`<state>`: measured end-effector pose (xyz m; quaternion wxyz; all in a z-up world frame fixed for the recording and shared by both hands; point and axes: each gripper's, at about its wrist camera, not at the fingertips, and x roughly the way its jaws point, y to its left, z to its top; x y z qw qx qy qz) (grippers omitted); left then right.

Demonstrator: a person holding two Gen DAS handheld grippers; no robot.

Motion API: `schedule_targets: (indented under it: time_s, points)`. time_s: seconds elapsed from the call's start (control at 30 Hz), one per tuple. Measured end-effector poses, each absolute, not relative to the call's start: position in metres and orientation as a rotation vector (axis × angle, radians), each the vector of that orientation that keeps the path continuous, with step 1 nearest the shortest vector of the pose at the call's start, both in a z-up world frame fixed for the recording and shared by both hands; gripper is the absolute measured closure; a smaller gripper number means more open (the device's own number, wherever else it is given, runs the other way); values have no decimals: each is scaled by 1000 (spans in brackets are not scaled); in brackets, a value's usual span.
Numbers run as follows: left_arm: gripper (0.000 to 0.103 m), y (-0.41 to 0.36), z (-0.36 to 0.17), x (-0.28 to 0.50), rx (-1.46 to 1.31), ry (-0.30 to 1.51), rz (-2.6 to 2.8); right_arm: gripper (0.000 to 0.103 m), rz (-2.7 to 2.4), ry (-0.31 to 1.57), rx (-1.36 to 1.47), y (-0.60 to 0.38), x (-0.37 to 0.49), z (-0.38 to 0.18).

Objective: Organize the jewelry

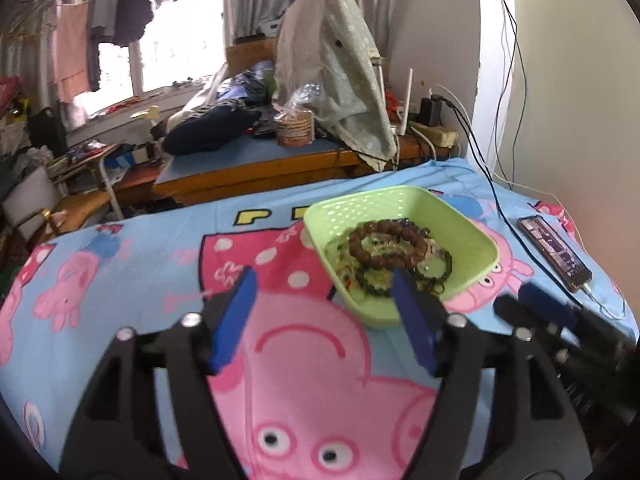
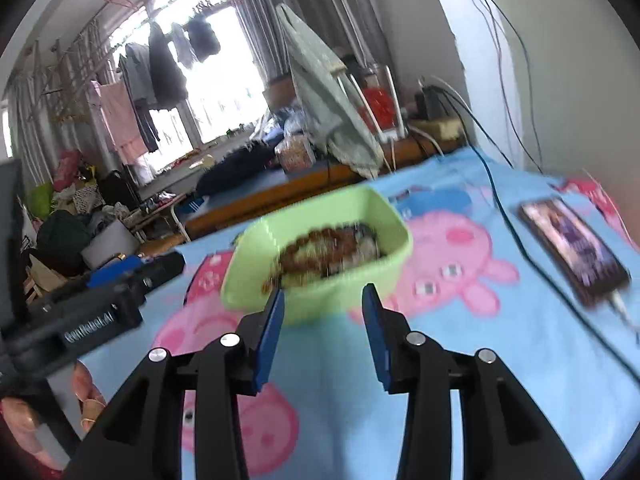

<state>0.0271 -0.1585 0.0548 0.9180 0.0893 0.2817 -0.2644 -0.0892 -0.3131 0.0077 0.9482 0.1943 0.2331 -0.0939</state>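
Bracelets (image 1: 386, 248) lie heaped in our green basket (image 1: 476, 248), a brown beaded one on top of darker ones; in the right wrist view the heap (image 2: 328, 250) is blurred and we cannot tell the pieces apart. Our basket (image 2: 240, 280) sits on the cartoon sheet (image 1: 140, 248) that covers the bed. Our left gripper (image 1: 322, 284) stands wide with nothing between its blue pads, its right finger (image 1: 412, 320) in front of the basket's near rim. Our right gripper (image 2: 323, 300) is parted too, empty, pointing at the basket's near wall. Each gripper shows at the edge of the other's view. A phone (image 1: 554, 254) lies on the sheet to the right of the basket, well apart from it, its screen lit and a cable plugged in
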Motion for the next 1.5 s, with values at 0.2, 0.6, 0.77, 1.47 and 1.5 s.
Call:
schedule_targets:
  time_s: [0.2,0.6,0.77,1.47,1.5]
  points:
    - [35,-152,57,-4,214,595,-580,92,-177,513,413,-298,-112,3]
    - [13,-141,44,-41,230,587,-512,92,-164,515,417,-284,-146,6]
    - [6,-136,49,-51,220,560,-485,92,-159,506,441,-287,-150,11]
    - [6,-127,61,-64,257,550,-427,91,-133,485,461,-289,-160,20]
    - [6,-128,61,-63,263,551,-423,91,-131,484,460,-289,-160,21]
